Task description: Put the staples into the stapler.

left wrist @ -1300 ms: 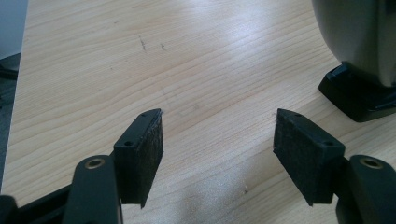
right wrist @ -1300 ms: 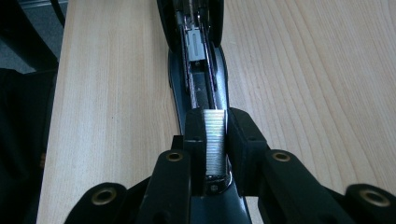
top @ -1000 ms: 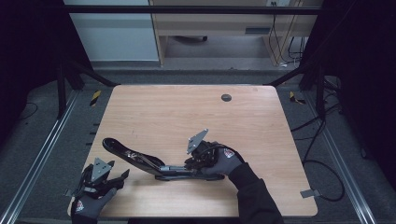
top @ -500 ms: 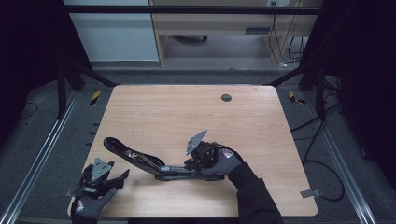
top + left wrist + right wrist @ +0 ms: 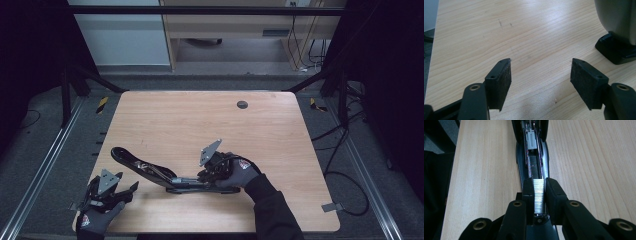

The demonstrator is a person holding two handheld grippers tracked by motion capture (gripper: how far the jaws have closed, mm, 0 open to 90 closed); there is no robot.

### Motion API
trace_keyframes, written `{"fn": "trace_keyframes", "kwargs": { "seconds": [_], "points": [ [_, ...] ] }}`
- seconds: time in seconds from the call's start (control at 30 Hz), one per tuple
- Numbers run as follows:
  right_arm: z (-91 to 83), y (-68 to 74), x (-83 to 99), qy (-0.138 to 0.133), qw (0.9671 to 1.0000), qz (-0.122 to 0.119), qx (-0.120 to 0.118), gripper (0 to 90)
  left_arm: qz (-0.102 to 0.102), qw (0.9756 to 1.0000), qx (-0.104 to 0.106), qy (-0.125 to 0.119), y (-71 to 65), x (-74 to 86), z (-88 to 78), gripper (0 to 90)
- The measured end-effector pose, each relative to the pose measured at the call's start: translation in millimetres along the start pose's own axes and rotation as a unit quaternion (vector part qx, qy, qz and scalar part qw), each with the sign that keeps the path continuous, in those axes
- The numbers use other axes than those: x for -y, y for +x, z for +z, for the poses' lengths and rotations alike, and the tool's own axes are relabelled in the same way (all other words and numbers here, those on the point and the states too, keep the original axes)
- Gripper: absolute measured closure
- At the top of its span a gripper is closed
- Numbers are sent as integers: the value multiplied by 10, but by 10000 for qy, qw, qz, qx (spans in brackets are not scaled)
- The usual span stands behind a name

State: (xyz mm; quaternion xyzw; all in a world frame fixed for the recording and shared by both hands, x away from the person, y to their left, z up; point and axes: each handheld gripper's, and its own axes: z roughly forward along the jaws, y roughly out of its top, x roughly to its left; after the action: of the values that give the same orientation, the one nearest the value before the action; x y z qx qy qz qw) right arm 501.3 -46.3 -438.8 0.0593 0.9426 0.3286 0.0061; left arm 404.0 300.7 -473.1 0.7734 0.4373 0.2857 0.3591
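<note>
We had the right gripper (image 5: 539,192) clamped on a strip of staples (image 5: 538,195) just above the rear of the opened black stapler (image 5: 150,170) near the table's (image 5: 200,120) front edge, w/ the left gripper (image 5: 540,75) open & empty, left of the stapler.

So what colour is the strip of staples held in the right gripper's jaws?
Shiny silver metal; the strip of staples shows best in the right gripper view.
</note>
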Motion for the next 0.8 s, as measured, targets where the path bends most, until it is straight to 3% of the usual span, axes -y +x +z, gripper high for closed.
{"fn": "trace_keyframes", "kwargs": {
  "seconds": [0.8],
  "points": [
    [-4,-1,4,6,10000,-20,5,786,19,10000,6,-2,-3,0,4,329]
  ]
}}
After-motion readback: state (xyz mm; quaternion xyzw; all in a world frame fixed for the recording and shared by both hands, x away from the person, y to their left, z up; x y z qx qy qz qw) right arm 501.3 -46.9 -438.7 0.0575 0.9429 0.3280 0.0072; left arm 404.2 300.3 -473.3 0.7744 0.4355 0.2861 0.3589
